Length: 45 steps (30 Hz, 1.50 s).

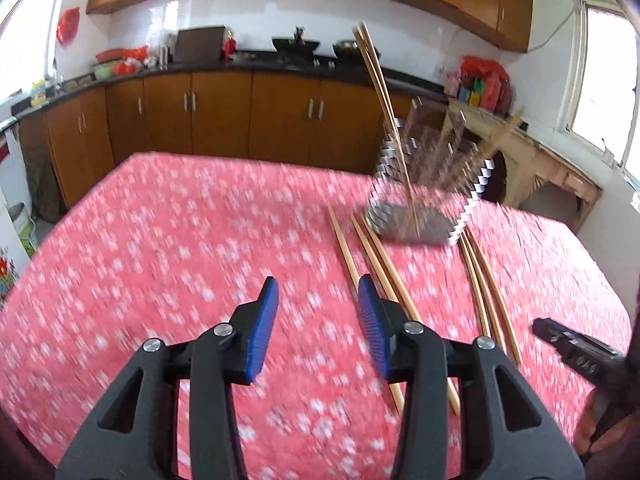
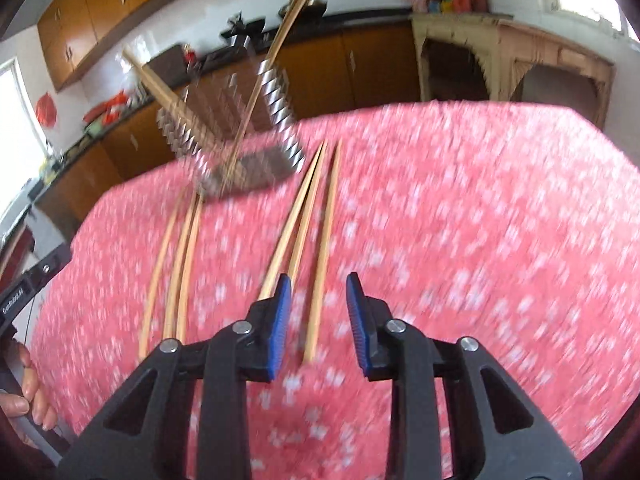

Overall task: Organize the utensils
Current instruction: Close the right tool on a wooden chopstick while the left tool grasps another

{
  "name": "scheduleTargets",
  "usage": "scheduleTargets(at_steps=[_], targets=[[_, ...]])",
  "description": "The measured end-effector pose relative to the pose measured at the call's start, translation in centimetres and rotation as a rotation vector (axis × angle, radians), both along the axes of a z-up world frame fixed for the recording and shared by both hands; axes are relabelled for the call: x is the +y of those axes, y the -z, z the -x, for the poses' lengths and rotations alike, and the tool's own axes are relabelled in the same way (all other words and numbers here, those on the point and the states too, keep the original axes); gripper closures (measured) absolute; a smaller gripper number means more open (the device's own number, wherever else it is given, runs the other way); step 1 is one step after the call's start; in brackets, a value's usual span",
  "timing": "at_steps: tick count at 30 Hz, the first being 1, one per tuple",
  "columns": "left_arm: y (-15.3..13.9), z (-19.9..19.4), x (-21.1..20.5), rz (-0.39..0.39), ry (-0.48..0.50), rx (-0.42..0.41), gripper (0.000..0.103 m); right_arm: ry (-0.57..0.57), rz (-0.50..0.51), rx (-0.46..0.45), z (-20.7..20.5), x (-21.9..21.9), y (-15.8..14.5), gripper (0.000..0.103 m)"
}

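Chopsticks are split: a few already stand tilted in the metal holder [image 1: 416, 184] at the far side of the tabletop [image 1: 160, 240], while two loose groups lie flat on the red floral cloth in front of it. So the job looks partly done, with about six sticks left to collect. Near group [image 1: 376, 280] of three lies just right of the left tool [image 1: 318, 312], whose blue pads are apart with nothing between them. Second group [image 2: 308, 232] of three runs toward the right tool [image 2: 318, 312]; its pads are also apart, one stick lying below the gap, not clamped. Left view alone shows the long cabinet run and the window at right; right view alone shows fingers [image 2: 24, 396] of the other hand at the lower left edge. Both views are motion-blurred.
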<state>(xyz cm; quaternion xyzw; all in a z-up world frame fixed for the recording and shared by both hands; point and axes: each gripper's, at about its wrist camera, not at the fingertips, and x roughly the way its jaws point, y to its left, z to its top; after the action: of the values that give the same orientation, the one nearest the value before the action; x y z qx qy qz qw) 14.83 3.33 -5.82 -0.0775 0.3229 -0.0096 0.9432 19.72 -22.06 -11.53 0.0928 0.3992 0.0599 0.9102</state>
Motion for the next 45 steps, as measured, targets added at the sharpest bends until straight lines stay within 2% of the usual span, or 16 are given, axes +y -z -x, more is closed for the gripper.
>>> scheduleTargets(at_steps=[4,12,19,27,32,34,37,42,45], targets=[[1.7,0.4,-1.2,-0.019,0.024,0.037,0.06,-0.01,0.008,0.034,0.3,0.8,1.6,0.08],[3.2,0.3,-2.6,-0.032,0.056,0.089,0.06,0.007,0.051,0.044,-0.6,1.2,1.7,0.092],[4.1,-0.5,-4.1,-0.051,0.075,0.135,0.06,0.028,0.039,0.052,-1.0,0.3,1.6,0.091],[5.3,-1.6,-5.4,-0.103,0.082,0.203,0.06,0.017,0.11,0.058,-2.0,1.0,1.6,0.091],[5.5,-2.0,-5.7,-0.11,0.081,0.22,0.06,0.004,0.192,0.056,-2.9,1.8,1.6,0.091],[5.6,-2.1,-5.7,-0.11,0.082,0.222,0.06,0.014,0.225,0.051,-3.2,1.9,1.6,0.095],[5.6,-2.3,-5.6,-0.108,0.079,0.224,0.06,0.063,0.223,0.061,-4.6,0.4,1.6,0.095],[5.5,-2.6,-5.4,-0.099,0.08,0.228,0.06,0.248,0.216,0.079,-7.2,-5.4,1.6,0.095],[5.5,-2.4,-5.4,-0.112,0.085,0.227,0.06,0.314,0.222,0.082,-7.6,-8.0,1.8,0.095]])
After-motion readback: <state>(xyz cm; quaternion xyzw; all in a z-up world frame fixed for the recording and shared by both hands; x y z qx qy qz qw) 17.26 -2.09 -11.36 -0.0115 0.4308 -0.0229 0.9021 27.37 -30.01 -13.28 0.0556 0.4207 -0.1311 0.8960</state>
